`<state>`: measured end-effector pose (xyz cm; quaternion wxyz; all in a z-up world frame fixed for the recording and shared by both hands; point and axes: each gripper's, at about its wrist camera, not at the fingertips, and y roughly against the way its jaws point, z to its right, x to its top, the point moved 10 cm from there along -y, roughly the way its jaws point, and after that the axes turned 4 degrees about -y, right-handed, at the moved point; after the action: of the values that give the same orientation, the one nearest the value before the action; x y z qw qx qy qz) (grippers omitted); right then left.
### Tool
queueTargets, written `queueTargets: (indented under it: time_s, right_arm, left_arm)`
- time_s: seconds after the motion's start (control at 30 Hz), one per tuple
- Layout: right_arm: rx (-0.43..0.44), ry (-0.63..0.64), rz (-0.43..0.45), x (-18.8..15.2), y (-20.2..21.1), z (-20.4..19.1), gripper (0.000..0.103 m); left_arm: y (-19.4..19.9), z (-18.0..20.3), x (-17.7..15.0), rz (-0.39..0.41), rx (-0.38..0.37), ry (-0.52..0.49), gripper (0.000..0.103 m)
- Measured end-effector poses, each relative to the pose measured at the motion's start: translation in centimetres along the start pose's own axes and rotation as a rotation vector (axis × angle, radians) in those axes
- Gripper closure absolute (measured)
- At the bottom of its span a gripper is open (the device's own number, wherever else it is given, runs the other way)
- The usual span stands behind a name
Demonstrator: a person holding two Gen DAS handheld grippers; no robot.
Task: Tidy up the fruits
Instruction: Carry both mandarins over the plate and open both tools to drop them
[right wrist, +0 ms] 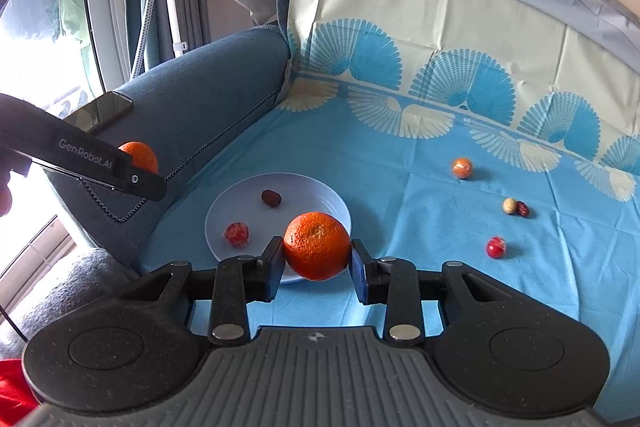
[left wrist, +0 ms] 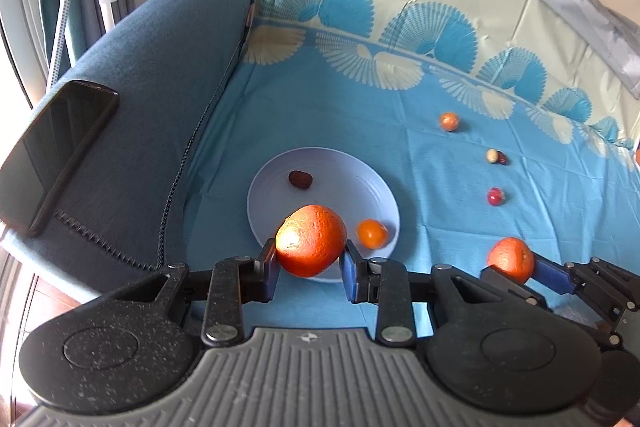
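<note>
My left gripper (left wrist: pixel 310 255) is shut on a large orange (left wrist: pixel 310 241), held above the near rim of a pale plate (left wrist: pixel 344 179). In the plate lie a brown date (left wrist: pixel 300 179) and a small orange fruit (left wrist: pixel 372 233). My right gripper (right wrist: pixel 318 255) is shut on a second large orange (right wrist: pixel 318 246), just over the plate's (right wrist: pixel 312 199) near right rim. From the left wrist view, the right gripper (left wrist: pixel 512 267) with its orange (left wrist: pixel 511 259) is at lower right. In the right wrist view, the left gripper (right wrist: pixel 140 167) hovers left of the plate.
Loose on the blue cloth right of the plate: a small orange fruit (right wrist: pixel 463 168), a pale nut (right wrist: pixel 509 205) touching a red date (right wrist: pixel 522 209), and a red fruit (right wrist: pixel 496 247). A dark phone (left wrist: pixel 56 151) lies on the blue sofa arm (left wrist: pixel 160 75) at left.
</note>
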<state>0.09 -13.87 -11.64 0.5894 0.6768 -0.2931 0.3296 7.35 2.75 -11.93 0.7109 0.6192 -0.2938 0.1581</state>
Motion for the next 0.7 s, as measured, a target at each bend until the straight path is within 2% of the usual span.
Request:
queueTargets:
  time_s: [0.4,0.7]
  right_arm:
    - [0.011,0.031,-0.102,1.0,-11.7,1.0,0.067]
    - [0.017,0.036,-0.168,-0.2,-17.2,1.8,0.066]
  left_arm:
    - [-10.8,-0.8,3.0,-0.117,0.038,-0.017,0.068]
    - [-16.4,-1.2,3.3,-0.183,0.081,-0.052,0.068]
